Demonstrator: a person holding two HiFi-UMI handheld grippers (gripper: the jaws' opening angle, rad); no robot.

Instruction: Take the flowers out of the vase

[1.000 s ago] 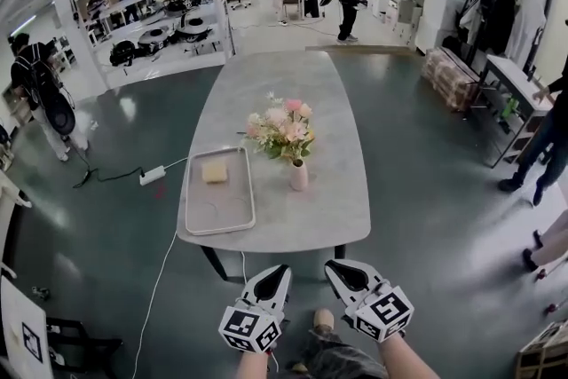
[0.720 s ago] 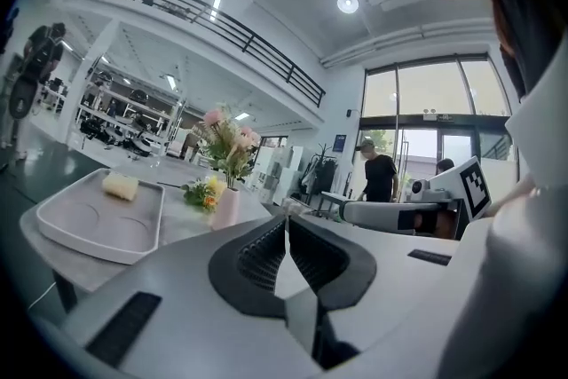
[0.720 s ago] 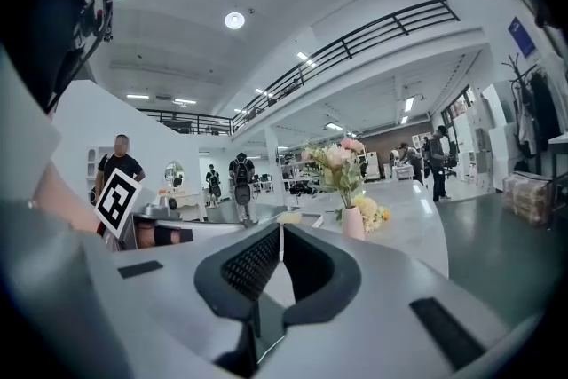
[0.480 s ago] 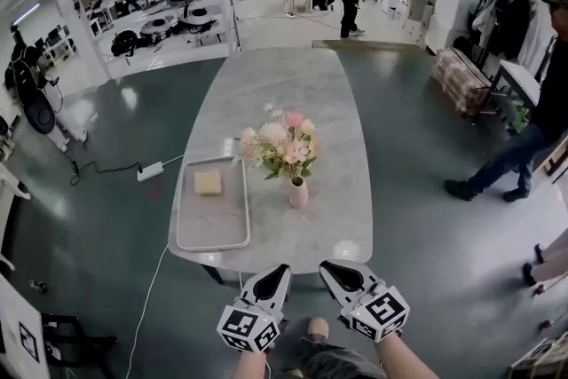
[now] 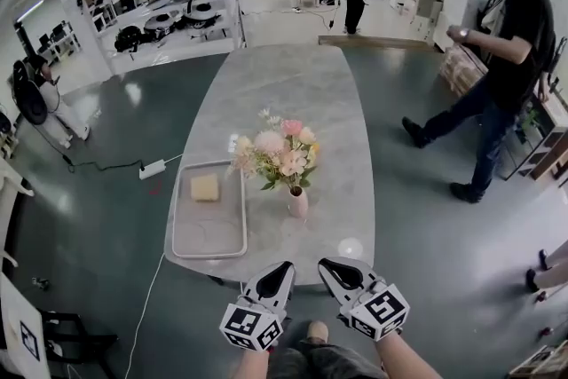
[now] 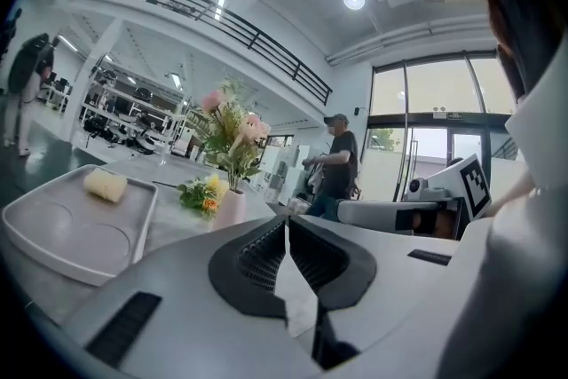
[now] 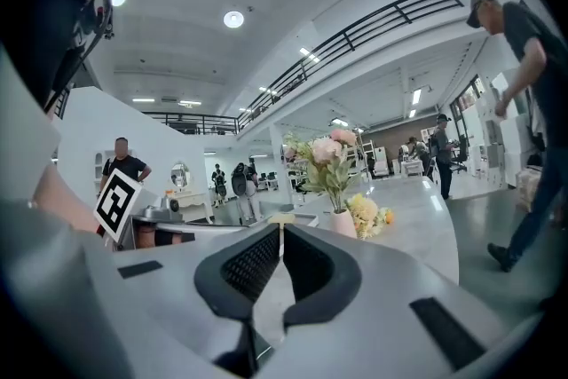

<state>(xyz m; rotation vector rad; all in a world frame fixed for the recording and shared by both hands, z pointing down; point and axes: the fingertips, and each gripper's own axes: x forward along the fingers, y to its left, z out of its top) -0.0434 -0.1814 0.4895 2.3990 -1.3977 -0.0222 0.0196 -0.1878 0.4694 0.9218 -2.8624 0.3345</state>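
Flowers (image 5: 277, 153) stand in the vase (image 5: 298, 201) on the table (image 5: 293, 84), just beside the tray (image 5: 209, 226) and ahead of our left gripper (image 5: 280, 268) and right gripper (image 5: 331, 264), both with jaws pressed together on nothing, so we should open one, grip them low near the vase mouth, and lift straight up

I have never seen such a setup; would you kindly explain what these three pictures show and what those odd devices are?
No robot here: a person carries two hand-held two-jaw tools. The head view looks down from the person's head at the left tool and right tool. The other two pictures come from cameras riding on each tool, looking along its jaws. Both tools are shut and empty. On the table stand a vase of flowers and a tray with a yellow block.
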